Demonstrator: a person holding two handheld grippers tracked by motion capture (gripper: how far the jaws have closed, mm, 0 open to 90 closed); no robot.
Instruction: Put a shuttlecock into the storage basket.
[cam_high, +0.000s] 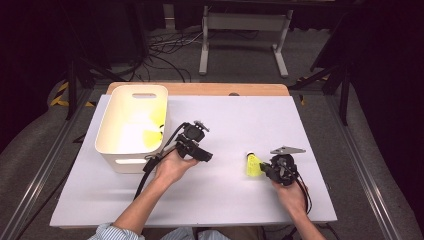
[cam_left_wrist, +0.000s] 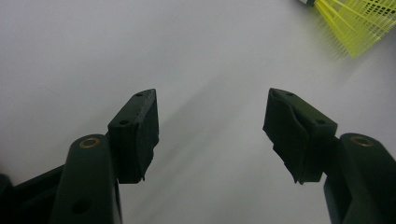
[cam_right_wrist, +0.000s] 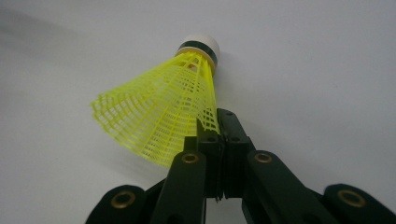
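A yellow mesh shuttlecock with a white cork lies on its side on the white table top, right of centre. My right gripper is shut on the edge of its skirt. In the right gripper view the jaws meet and pinch the yellow mesh, and the cork points away. My left gripper is held in a hand near the table's middle, open, with bare table between its pads. The shuttlecock's skirt shows at the top right corner of the left gripper view.
A cream plastic bin with handle slots stands at the table's back left, just left of my left gripper. Something yellow shows inside it against its right wall. Cables trail from both grippers toward the front edge.
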